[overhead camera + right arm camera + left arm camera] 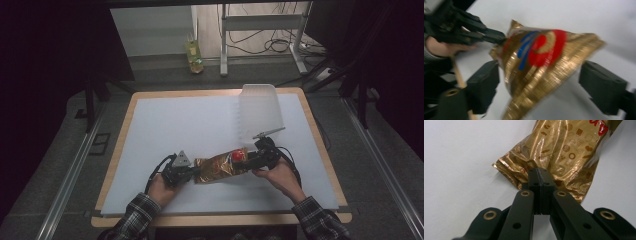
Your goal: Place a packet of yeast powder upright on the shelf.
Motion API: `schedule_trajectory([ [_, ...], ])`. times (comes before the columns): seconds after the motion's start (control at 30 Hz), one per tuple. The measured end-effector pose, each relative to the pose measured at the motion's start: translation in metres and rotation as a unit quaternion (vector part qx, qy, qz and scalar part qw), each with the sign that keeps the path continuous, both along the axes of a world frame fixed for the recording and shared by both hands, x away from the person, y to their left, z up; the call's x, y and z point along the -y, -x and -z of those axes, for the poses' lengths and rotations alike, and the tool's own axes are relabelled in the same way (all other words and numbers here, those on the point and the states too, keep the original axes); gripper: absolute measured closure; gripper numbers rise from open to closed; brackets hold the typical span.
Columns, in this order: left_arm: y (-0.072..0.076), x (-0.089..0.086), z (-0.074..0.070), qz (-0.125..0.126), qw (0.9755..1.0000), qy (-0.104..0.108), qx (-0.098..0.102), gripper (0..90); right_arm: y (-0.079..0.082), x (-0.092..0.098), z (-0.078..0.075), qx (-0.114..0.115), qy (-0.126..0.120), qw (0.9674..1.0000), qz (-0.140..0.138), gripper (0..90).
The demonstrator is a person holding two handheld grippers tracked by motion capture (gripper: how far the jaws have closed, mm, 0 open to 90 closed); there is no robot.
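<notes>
White sheeting covers the wood-edged table (320, 145), with dark floor, cables and a metal frame beyond it. Across the near middle of that sheet lies a crinkled gold foil snack bag (220, 169) with a red and blue emblem, held between the two tools. The left gripper (186, 172) has its jaws pressed together on the crimped end of the bag, as the left gripper view shows (539, 178). The right gripper (250, 161) has its jaws apart on either side of the other sealed end (536, 82); its pads do not seem to press on the foil yet. I judge the work about half set up: one end is pinned, the other is yet to be caught, and the bag looks sealed. A clear ribbed plastic tub (259, 111) lies just behind, empty as far as can be seen. Writing: small brown bakery drawings and part of a red letter; no word can be read.
</notes>
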State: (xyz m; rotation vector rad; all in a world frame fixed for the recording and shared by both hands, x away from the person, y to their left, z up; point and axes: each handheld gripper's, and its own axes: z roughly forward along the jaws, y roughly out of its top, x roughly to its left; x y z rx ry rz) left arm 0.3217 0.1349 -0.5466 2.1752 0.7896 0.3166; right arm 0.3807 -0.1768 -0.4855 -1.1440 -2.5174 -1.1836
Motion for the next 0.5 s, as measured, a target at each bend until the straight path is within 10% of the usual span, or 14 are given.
schedule_trajectory([
  [0.13, 0.0, 0.0, 0.0, 0.0, 1.0, 0.0, 0.0, 89.9, -0.005, -0.01, 0.004, -0.042, -0.031, 0.9986, -0.003, 32.7],
  [0.5, 0.0, 0.0, 0.0, 0.0, 1.0, 0.001, 0.0, 89.8, -0.011, -0.032, 0.015, -0.061, -0.041, 0.9972, -0.01, 49.1],
])
